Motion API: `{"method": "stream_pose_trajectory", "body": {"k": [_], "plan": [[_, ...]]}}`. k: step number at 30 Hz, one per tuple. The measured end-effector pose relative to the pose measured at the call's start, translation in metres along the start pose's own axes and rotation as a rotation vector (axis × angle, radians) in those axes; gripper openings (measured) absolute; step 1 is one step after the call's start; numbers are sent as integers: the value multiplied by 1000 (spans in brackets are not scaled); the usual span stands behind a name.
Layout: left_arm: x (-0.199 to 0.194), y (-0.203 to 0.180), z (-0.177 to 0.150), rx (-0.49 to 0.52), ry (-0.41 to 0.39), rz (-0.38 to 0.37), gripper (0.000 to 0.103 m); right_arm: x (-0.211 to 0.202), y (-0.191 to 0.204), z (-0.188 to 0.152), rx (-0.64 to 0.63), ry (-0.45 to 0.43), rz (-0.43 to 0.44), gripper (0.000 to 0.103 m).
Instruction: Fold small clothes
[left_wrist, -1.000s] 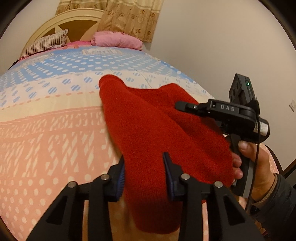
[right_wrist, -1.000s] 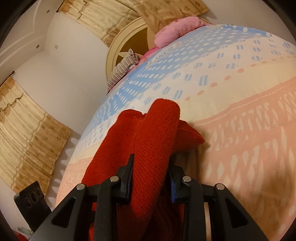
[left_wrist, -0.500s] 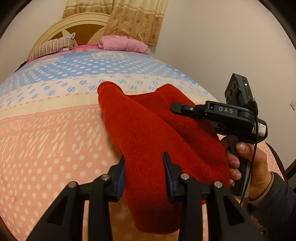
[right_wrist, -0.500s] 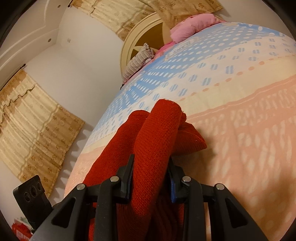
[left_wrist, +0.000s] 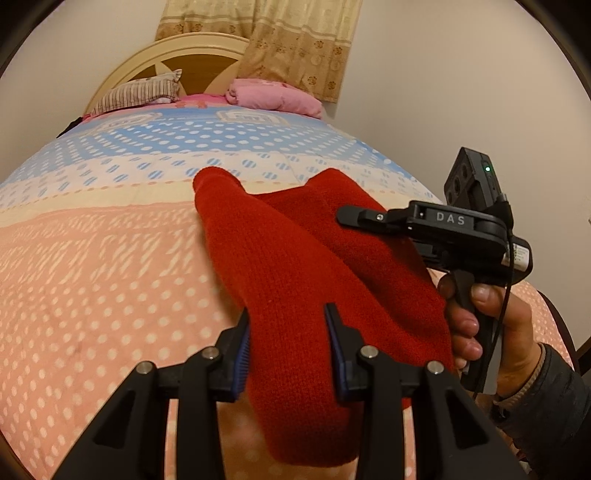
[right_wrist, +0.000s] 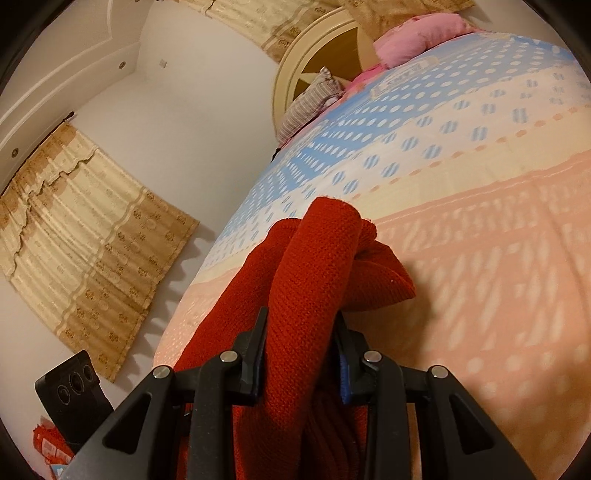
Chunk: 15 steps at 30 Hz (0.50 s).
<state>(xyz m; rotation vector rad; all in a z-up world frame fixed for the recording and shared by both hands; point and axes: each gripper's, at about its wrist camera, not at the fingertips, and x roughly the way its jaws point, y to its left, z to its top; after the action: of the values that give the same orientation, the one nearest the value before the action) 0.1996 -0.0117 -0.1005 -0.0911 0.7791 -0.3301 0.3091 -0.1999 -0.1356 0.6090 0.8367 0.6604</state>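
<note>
Our left claw (left_wrist: 286, 345) clamped on a red knit garment (left_wrist: 295, 266), lifted over the bed (left_wrist: 103, 266), our right claw (left_wrist: 349, 216) gripping its far side

A plain deep red knitted garment (left_wrist: 280, 258) lies on a bedspread (left_wrist: 103, 266) banded in colour: salmon pink with white dots and dashes beneath the garment, then cream, then sky blue with white dots toward the cream headboard (left_wrist: 192, 55). Against the headboard sit a brown-and-white striped pillow (left_wrist: 140, 92) and a pink pillow (left_wrist: 273, 98). Above hangs a beige curtain (left_wrist: 295, 40) with golden floral motifs.
</note>
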Motion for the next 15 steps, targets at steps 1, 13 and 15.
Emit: {"method": "stream_pose_trajectory", "body": {"k": [1, 13, 15], "plan": [[-2, 2, -1, -2, -1, 4, 37, 3, 2, -1, -2, 5, 4, 31], [-33, 28, -10, -42, -34, 44, 37, 39, 45, -18, -55, 70, 54, 31], [-38, 34, -12, -53, -39, 52, 37, 45, 51, -20, -59, 80, 66, 31]]}}
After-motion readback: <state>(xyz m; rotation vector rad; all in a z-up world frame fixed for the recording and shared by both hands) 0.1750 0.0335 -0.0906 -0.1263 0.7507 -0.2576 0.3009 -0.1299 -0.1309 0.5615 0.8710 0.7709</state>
